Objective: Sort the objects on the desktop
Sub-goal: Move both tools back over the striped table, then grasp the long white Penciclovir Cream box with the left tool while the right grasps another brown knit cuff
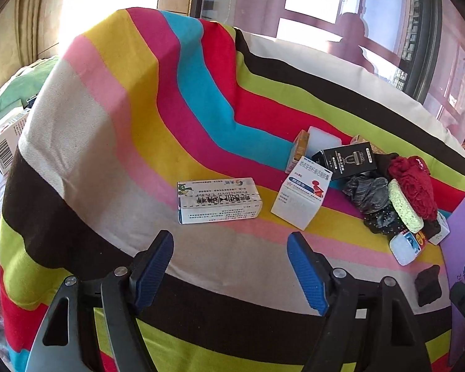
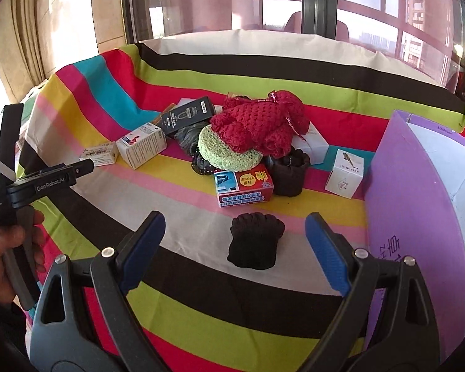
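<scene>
We see a table draped in a striped cloth point(image 2: 176, 217) of black, lime, red, pink, yellow and teal bands. In the right wrist view, the right gripper point(image 2: 235, 241) stands with its blue-padded jaws wide apart and nothing clamped; a small black knitted piece point(image 2: 254, 239) lies on the cloth between and just beyond the tips, touching neither pad. Above it, mid-frame, sits a red and blue packet point(image 2: 243, 187) printed with Chinese characters too small for us to read. Behind that, a heap: a red crocheted item point(image 2: 260, 124) over a green knitted pad point(image 2: 229, 153), with a black box point(image 2: 186, 114) showing a razor picture at its upper left. A white box point(image 2: 345, 173) with a lizard drawing stands right of centre, beside a purple bin point(image 2: 418, 204) bearing handwritten strokes. At the left edge, a hand point(image 2: 3, 248) grips the other tool, whose body reads "GenRobot.AI".

In the left wrist view, the left gripper point(image 1: 231, 266) is also spread, holding nothing. Just above its tips lies a white medicine carton point(image 1: 218, 200), upside down to us, lettered "Penciclovir Cream". Right of it sits a white box with a red figure logo point(image 1: 302, 195).
</scene>
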Available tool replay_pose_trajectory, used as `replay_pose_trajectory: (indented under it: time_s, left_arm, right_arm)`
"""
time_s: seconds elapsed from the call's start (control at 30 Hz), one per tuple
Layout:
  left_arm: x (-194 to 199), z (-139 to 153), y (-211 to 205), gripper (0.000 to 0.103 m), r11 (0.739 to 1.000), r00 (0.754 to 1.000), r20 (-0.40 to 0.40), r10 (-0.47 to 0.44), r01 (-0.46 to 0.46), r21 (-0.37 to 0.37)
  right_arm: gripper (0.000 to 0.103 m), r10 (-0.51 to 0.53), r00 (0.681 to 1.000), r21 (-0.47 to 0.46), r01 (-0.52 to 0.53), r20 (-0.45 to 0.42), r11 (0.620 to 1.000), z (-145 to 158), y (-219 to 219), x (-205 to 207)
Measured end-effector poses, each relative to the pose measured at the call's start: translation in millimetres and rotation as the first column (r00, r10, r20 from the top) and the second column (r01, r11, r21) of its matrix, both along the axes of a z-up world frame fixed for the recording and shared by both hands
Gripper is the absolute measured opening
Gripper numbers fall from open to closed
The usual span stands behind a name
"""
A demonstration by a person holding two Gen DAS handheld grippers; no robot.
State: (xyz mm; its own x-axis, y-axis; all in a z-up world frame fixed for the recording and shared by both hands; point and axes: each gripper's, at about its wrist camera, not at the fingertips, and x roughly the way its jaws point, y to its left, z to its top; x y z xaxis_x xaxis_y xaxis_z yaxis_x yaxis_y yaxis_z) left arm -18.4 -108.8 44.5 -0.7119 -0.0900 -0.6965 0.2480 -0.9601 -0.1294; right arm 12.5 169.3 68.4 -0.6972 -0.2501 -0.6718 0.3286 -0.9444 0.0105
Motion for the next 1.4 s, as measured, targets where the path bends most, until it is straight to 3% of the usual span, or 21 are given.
replay_pose_trajectory:
  time_s: [0.27,0.5,0.83,0.9,1.07,1.17,1.4]
  left_arm:
    - [-27.4,-7.2,-5.2,0.083,0.999,0.999,0.034,0.039,-0.037,-0.04]
    - [-45.8,-18.5,-15.3,0.083,0.998,0.994,0.086,0.061,-0.061,0.006]
    - [-65.2,-24.7,-16.1,0.083,0.994,0.986,0.132,0.104,-0.1,-0.039]
    - [-65.8,-25.1,-15.7,0.083,0.994,0.985,0.139,0.106,-0.1,-0.052]
    - [-62.9,-25.1,-13.2,0.079,0.992,0.982,0.148,0.115,-0.104,-0.076]
    - [-58.7,-24.7,-13.2,0.078,0.991,0.982,0.146,0.117,-0.107,-0.076]
    - [-40.3,-22.0,-10.4,0.078,0.991,0.984,0.128,0.122,-0.112,-0.077]
  right_arm:
    - [0.093,-0.036,0.998,-0.028,0.037,0.05,0.999,-16.0,5.5,-18.3]
    - [0.093,-0.079,0.992,-0.013,0.08,0.097,0.997,-30.6,15.2,-31.3]
    - [0.092,-0.058,0.989,0.014,0.057,0.135,0.998,-45.7,12.6,-38.7]
    - [0.082,-0.053,0.987,0.007,0.052,0.152,0.999,-47.5,12.7,-41.0]
    - [0.071,-0.048,0.986,0.014,0.046,0.157,0.999,-47.8,12.3,-40.7]
    - [0.058,-0.042,0.988,0.017,0.04,0.151,0.999,-46.8,11.5,-39.1]
    - [0.045,-0.023,0.989,0.01,0.022,0.148,1.0,-48.9,15.1,-39.7]
